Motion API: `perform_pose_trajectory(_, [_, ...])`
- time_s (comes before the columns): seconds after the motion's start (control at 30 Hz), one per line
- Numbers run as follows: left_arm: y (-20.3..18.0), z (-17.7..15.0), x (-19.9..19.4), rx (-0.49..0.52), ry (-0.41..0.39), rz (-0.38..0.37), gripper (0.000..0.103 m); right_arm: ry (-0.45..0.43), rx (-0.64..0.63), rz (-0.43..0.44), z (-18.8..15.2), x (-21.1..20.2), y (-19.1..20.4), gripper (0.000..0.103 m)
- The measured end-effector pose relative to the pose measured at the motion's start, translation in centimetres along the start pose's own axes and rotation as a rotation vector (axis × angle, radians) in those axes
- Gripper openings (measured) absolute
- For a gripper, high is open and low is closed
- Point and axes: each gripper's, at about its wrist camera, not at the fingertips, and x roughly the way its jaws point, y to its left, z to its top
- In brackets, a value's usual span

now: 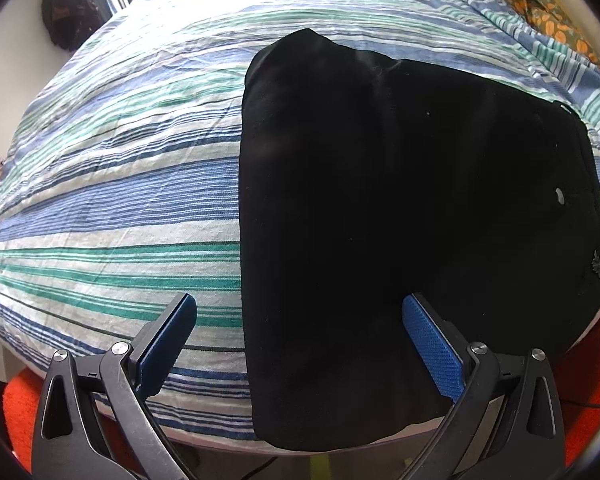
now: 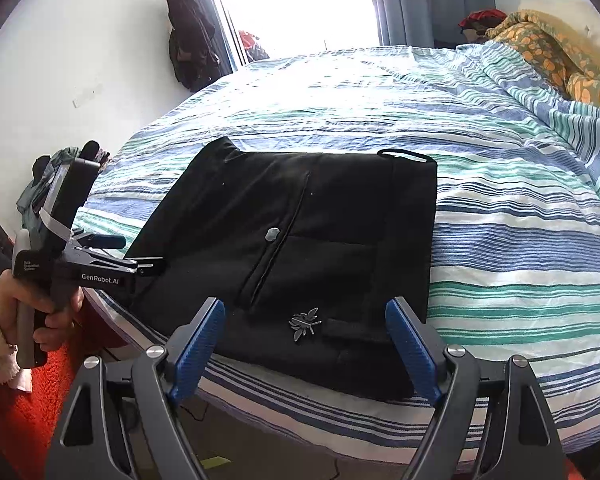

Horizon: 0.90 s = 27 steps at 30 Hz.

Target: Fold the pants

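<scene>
Both hand-held grippers, left (image 1: pixel 298 322) and right (image 2: pixel 305 326), gape above folded black pants (image 2: pixel 300 248) lying lengthwise up the bed (image 2: pixel 520 248)

Left gripper (image 2: pixel 140 254): black frame, white "GenRobot.AI" lettering, blue pads.
Right gripper (image 2: pixel 305 340): black linkage arms, silver round screws, textured blue pads (image 2: pixel 198 344).
Left hand (image 2: pixel 40 304): bare skin, fluffy cream sleeve beside the handle.

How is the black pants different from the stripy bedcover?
The pants are plain black; the bedcover has blue, green and white stripes. The pants are a small folded rectangle near the bed's edge; the bedcover spreads over the whole bed. The pants carry a small silver bug badge; the bedcover shows none. Both are cloth, lying flat.
</scene>
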Motion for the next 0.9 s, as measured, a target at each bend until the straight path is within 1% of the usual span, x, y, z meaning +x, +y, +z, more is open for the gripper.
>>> perform_pose_trajectory(0.07, [0.4, 1.1, -0.7, 0.029, 0.016, -0.027, 0.101, -0.040, 0.101, 0.003, 0.1, -0.9, -2.2, 0.082])
perform_pose_trajectory(0.13, [1.6, 2.1, -2.4, 0.028, -0.038, -0.087, 0.101, -0.080, 0.262, 0.037, -0.3, -1.8, -5.5, 0.082])
perform_pose_trajectory(0.2, [3.5, 3.0, -3.6, -0.002, -0.080, -0.158, 0.101, -0.105, 0.441, 0.085, -1.1, -2.2, -9.1, 0.082])
perform_pose_trajectory(0.27, [5.3, 3.3, -3.5, -0.034, -0.071, -0.230, 0.101, -0.107, 0.571, 0.158, -1.8, -2.1, -11.4, 0.082])
perform_pose_trajectory(0.3, [6.2, 3.4, -3.0, -0.051, -0.055, -0.267, 0.101, -0.103, 0.607, 0.200, -1.8, -1.9, -12.0, 0.082])
perform_pose_trajectory(0.37, [7.1, 3.0, -1.7, -0.086, -0.012, -0.328, 0.101, -0.079, 0.613, 0.286, -1.0, -1.1, -12.0, 0.082])
perform_pose_trajectory(0.4, [7.3, 2.7, -1.0, -0.106, 0.011, -0.355, 0.101, -0.048, 0.594, 0.327, -0.3, -0.4, -11.5, 0.083])
perform_pose_trajectory(0.43, [7.1, 2.4, -0.3, -0.120, 0.035, -0.392, 0.101, 0.002, 0.567, 0.363, 0.4, 0.6, -11.1, 0.083])
perform_pose_trajectory(0.47, [6.8, 2.2, 0.2, -0.123, 0.055, -0.436, 0.101, 0.056, 0.532, 0.361, 1.0, 1.6, -10.4, 0.083])
perform_pose_trajectory(0.5, [6.4, 2.0, 0.7, -0.116, 0.071, -0.474, 0.101, 0.107, 0.486, 0.320, 1.7, 2.5, -9.9, 0.083])
perform_pose_trajectory(0.53, [5.8, 1.7, 1.3, -0.101, 0.087, -0.496, 0.101, 0.157, 0.443, 0.276, 2.1, 3.5, -9.6, 0.083])
perform_pose_trajectory(0.57, [5.4, 1.7, 1.9, -0.086, 0.102, -0.492, 0.101, 0.212, 0.413, 0.248, 2.5, 4.6, -9.4, 0.083])
perform_pose_trajectory(0.6, [5.0, 1.6, 2.6, -0.078, 0.117, -0.461, 0.101, 0.274, 0.398, 0.236, 2.6, 5.8, -9.4, 0.083])
perform_pose_trajectory(0.63, [4.4, 1.6, 3.0, -0.081, 0.126, -0.447, 0.101, 0.323, 0.397, 0.241, 2.6, 6.8, -9.5, 0.083])
perform_pose_trajectory(0.7, [3.9, 1.6, 3.2, -0.090, 0.127, -0.428, 0.101, 0.377, 0.425, 0.313, 2.6, 8.1, -9.6, 0.086])
perform_pose_trajectory(0.73, [3.4, 1.7, 2.9, -0.081, 0.129, -0.415, 0.096, 0.402, 0.447, 0.353, 2.8, 8.6, -9.6, 0.086])
perform_pose_trajectory(0.77, [2.5, 1.9, 2.6, -0.058, 0.129, -0.416, 0.067, 0.428, 0.459, 0.392, 3.1, 9.0, -9.3, 0.075])
perform_pose_trajectory(0.8, [1.9, 2.0, 2.0, -0.035, 0.119, -0.397, 0.059, 0.461, 0.425, 0.371, 3.5, 9.3, -8.6, 0.056])
perform_pose_trajectory(0.83, [1.4, 2.3, 1.4, -0.016, 0.102, -0.366, 0.038, 0.469, 0.340, 0.322, 4.1, 9.1, -7.4, 0.053])
perform_pose_trajectory(0.87, [1.1, 2.5, 0.5, 0.003, 0.082, -0.345, 0.024, 0.473, 0.235, 0.274, 4.8, 8.7, -5.8, 0.045])
perform_pose_trajectory(0.9, [0.9, 2.7, -0.5, 0.022, 0.059, -0.324, 0.020, 0.465, 0.146, 0.236, 5.6, 8.0, -4.1, 0.039])
